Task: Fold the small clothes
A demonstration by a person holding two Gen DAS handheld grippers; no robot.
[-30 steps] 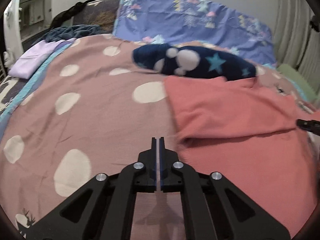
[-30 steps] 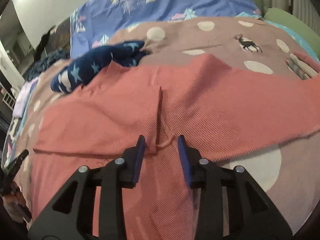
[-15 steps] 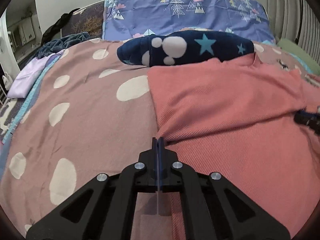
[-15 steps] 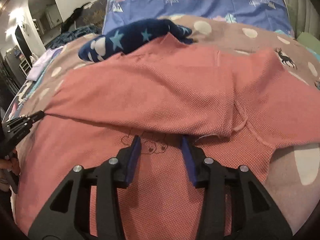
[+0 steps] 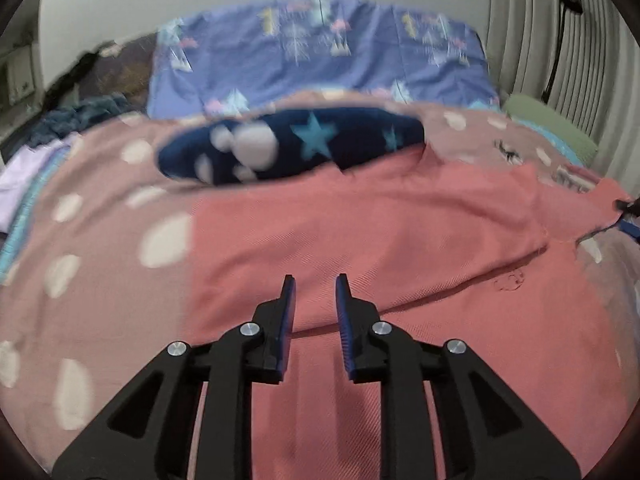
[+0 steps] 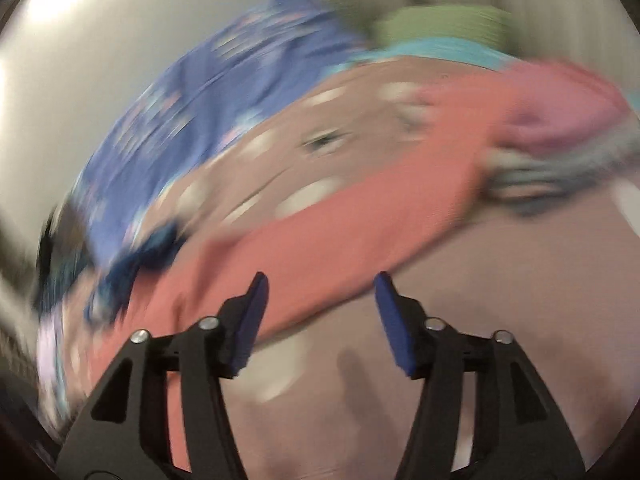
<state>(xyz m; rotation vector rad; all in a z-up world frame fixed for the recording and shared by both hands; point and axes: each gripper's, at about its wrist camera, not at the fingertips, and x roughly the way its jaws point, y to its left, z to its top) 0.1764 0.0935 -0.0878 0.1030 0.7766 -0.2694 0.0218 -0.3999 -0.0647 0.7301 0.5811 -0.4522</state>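
Observation:
A salmon-pink garment (image 5: 360, 232) lies on the bed, folded over itself with the fold edge running across in front of my left gripper (image 5: 315, 284). The left gripper is open and empty just above the cloth. In the blurred right wrist view the same pink garment (image 6: 340, 240) stretches diagonally. My right gripper (image 6: 320, 284) is wide open and empty above its near edge. The right gripper's tip shows at the far right of the left wrist view (image 5: 630, 216).
A navy fleece item with stars and white spots (image 5: 280, 144) lies just beyond the pink garment. The bed has a brown-pink spotted cover (image 5: 100, 220), a blue patterned pillow (image 5: 320, 68) and a green pillow (image 5: 548, 120). Lilac cloth (image 5: 16, 176) lies at the left edge.
My left gripper has opened and let go of the pink garment, which now lies folded over. My right gripper has opened wider and swung away fast to the right, blurring its view.

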